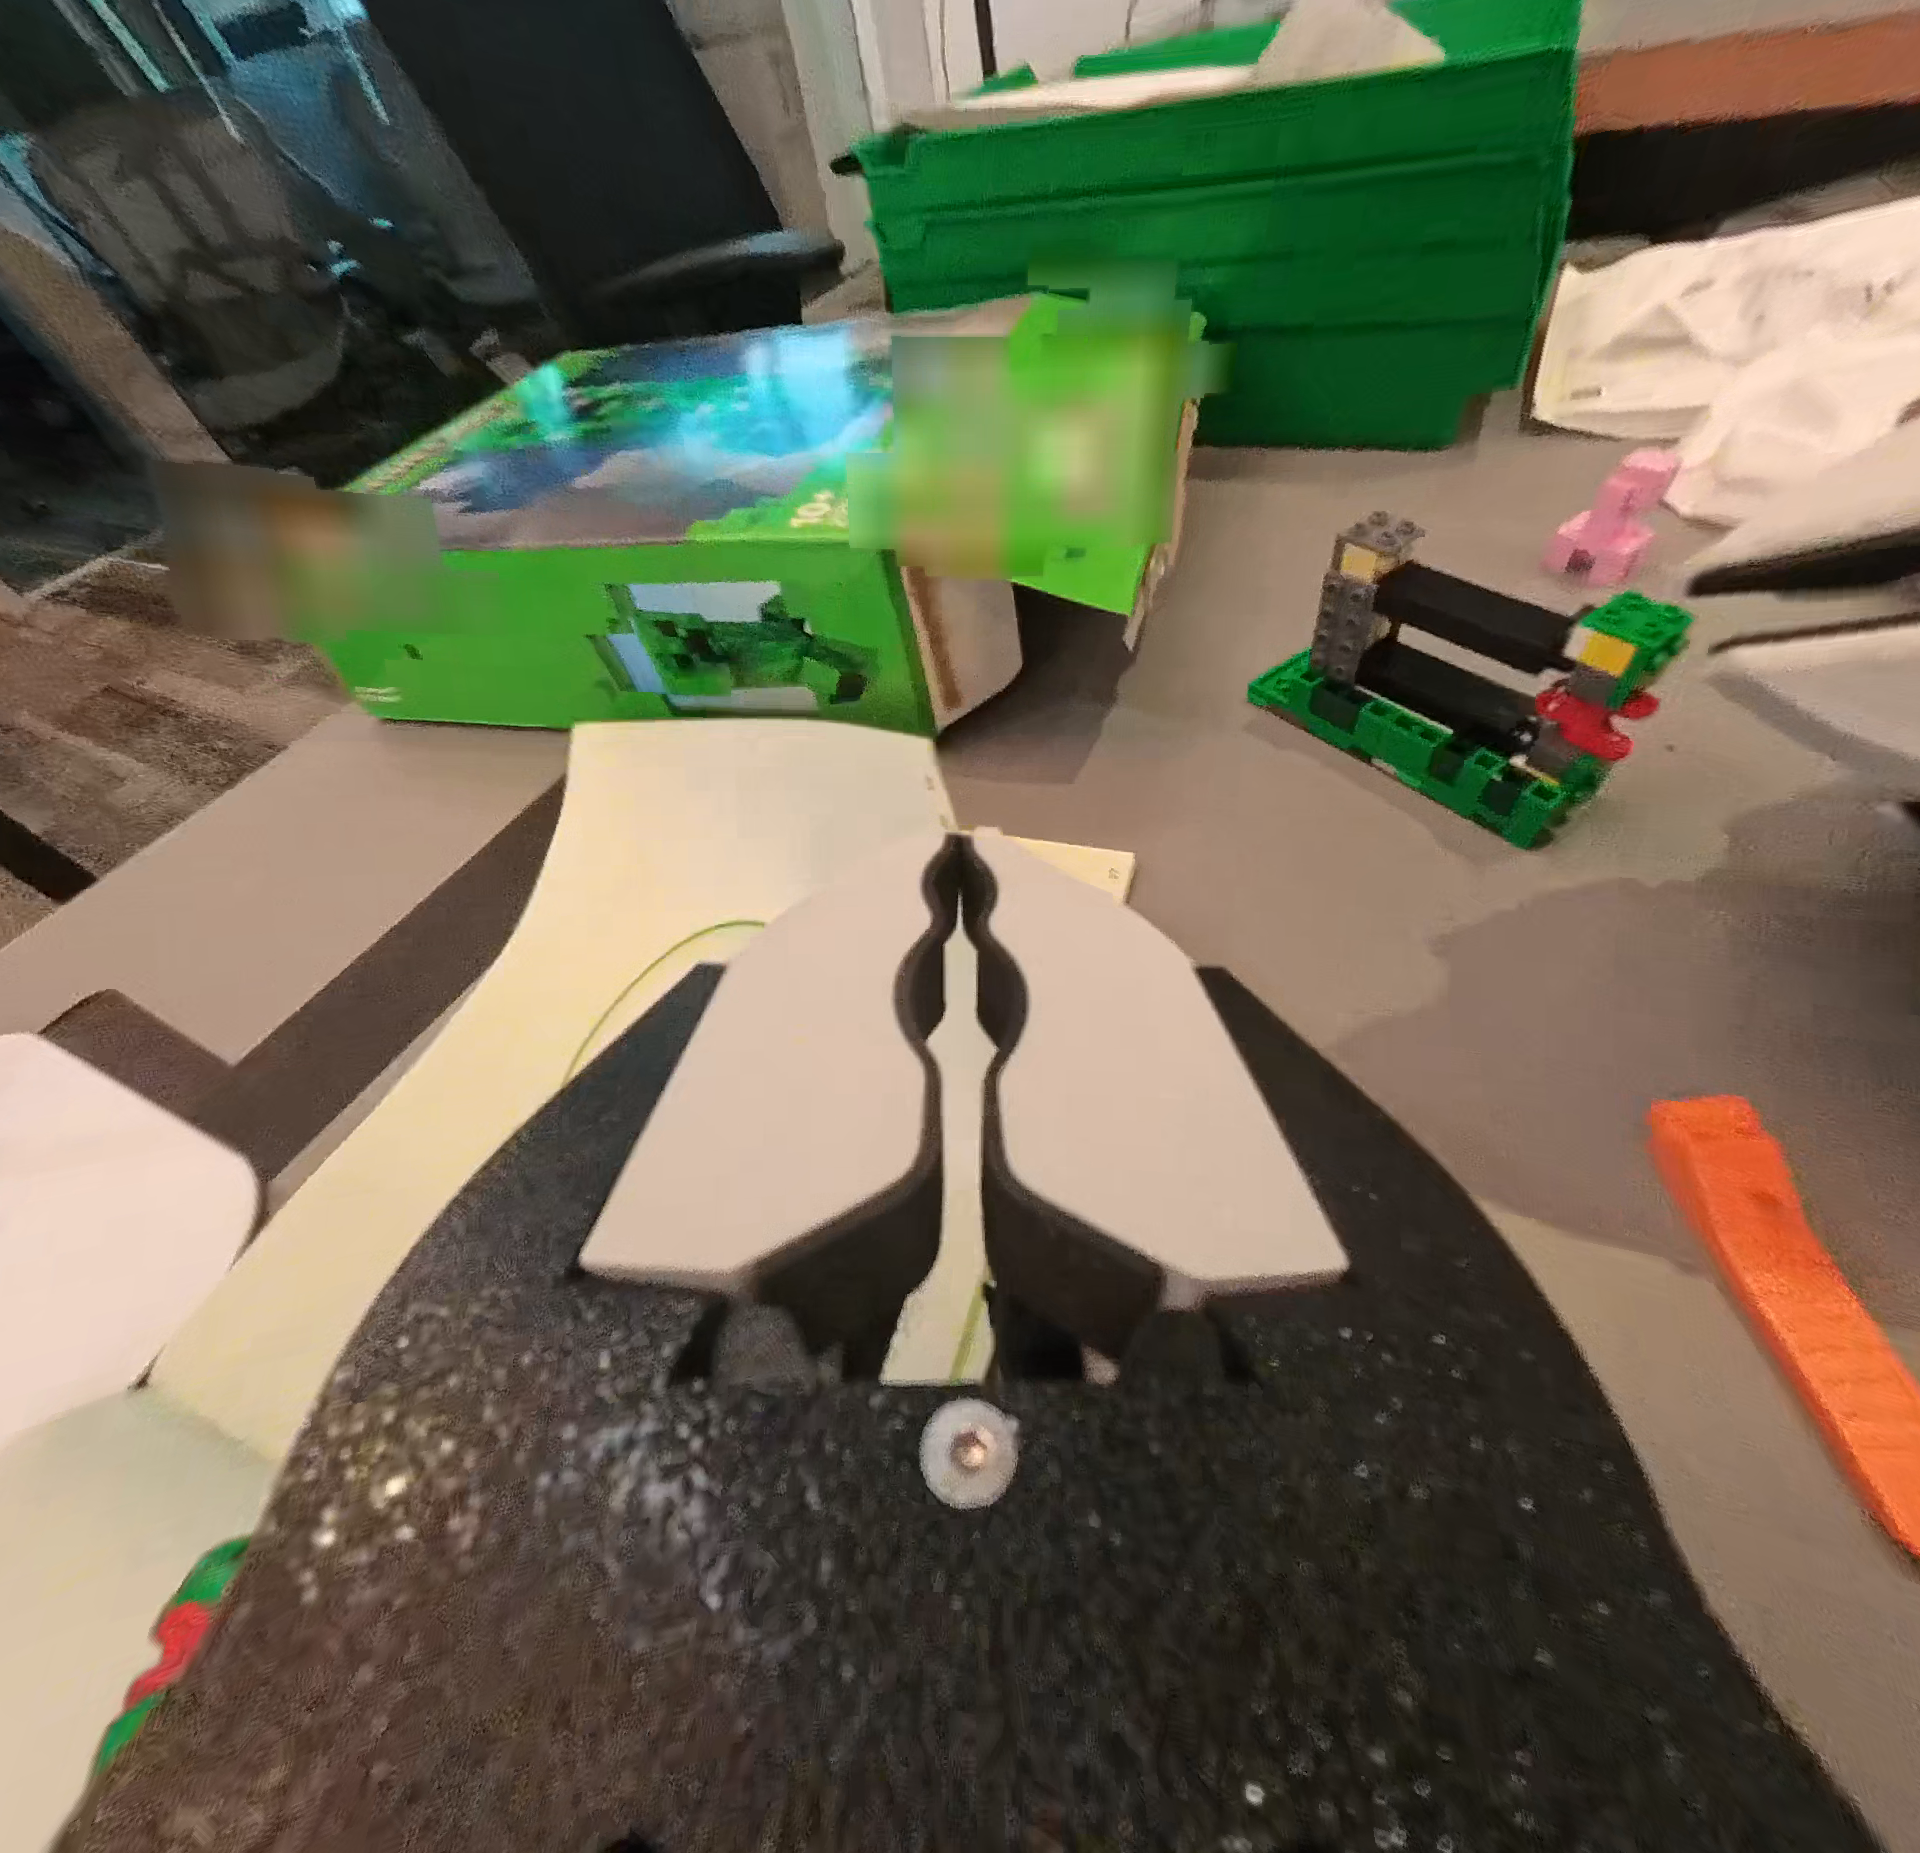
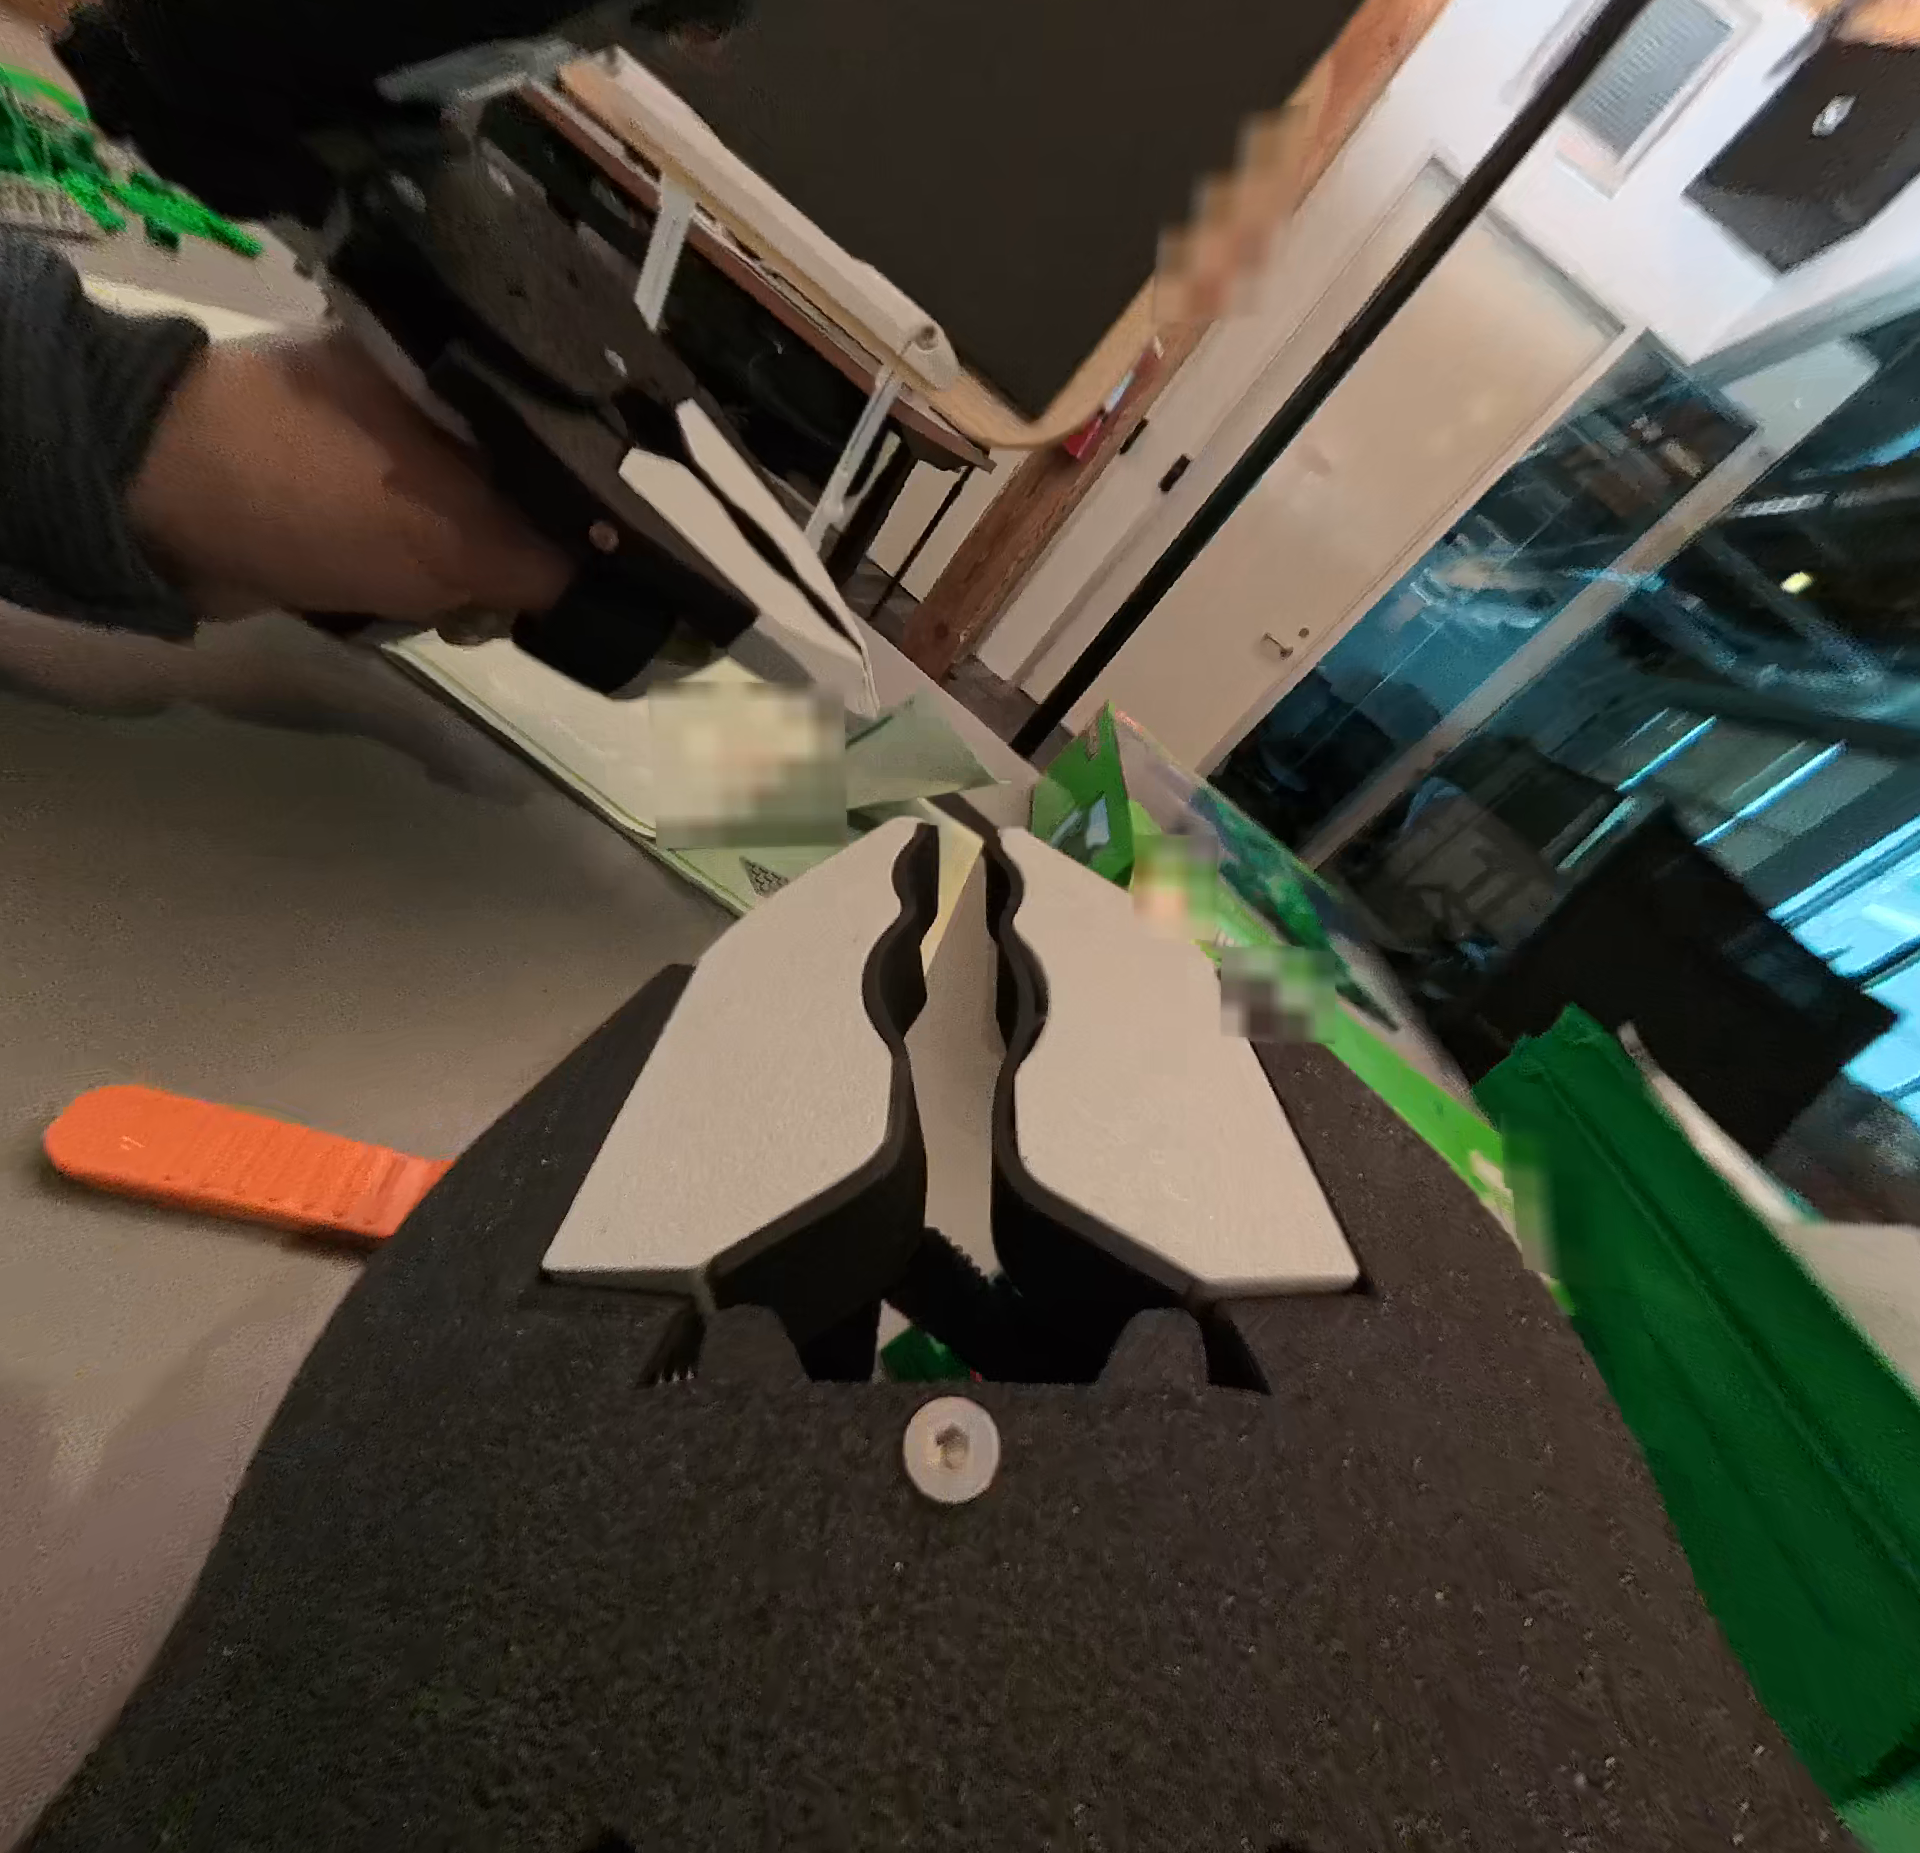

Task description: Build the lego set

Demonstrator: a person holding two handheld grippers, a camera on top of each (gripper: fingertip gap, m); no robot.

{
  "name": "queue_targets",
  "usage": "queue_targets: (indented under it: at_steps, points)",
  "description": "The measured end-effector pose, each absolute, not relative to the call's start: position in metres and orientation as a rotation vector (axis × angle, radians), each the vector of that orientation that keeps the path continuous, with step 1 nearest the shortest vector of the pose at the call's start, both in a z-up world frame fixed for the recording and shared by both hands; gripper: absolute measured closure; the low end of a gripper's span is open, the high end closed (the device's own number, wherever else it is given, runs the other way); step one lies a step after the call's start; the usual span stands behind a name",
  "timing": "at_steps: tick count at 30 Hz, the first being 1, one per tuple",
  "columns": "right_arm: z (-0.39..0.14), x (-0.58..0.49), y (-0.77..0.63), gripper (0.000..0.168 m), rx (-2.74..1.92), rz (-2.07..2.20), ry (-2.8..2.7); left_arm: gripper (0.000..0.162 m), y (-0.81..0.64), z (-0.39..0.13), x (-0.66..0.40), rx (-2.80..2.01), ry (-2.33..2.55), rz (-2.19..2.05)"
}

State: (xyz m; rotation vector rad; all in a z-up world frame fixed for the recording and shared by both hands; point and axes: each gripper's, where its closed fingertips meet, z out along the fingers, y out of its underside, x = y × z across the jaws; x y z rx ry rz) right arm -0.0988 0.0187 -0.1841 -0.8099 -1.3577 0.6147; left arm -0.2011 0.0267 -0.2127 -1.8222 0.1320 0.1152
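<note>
Jaws first: our left gripper (image 1: 964,853) is pinched together at the tips over the pale instruction booklet (image 1: 727,827), though we can't tell if it's actually gripping a page. Our right gripper (image 2: 961,847) is only narrowly apart, nothing held. The half-built lego model (image 1: 1465,691) sits on the grey table (image 1: 1299,951), just right of the green set box (image 1: 665,567). An orange brick separator (image 1: 1787,1284) lies nearer us.
</note>
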Motion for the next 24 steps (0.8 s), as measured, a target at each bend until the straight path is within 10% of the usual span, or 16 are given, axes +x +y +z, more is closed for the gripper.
queue_targets:
  at_steps: [1, 24]
  points:
    - [-0.182, -0.101, 0.011, 0.162, -0.789, 0.574, -1.359, 0.162, 0.020, -0.208, -0.208, -1.794, 0.094, 0.125]
    - [-0.252, -0.245, 0.046, 0.168, -1.545, 0.858, -1.515, 0.162, -0.020, -0.197, -0.226, -1.705, 0.073, 0.017]
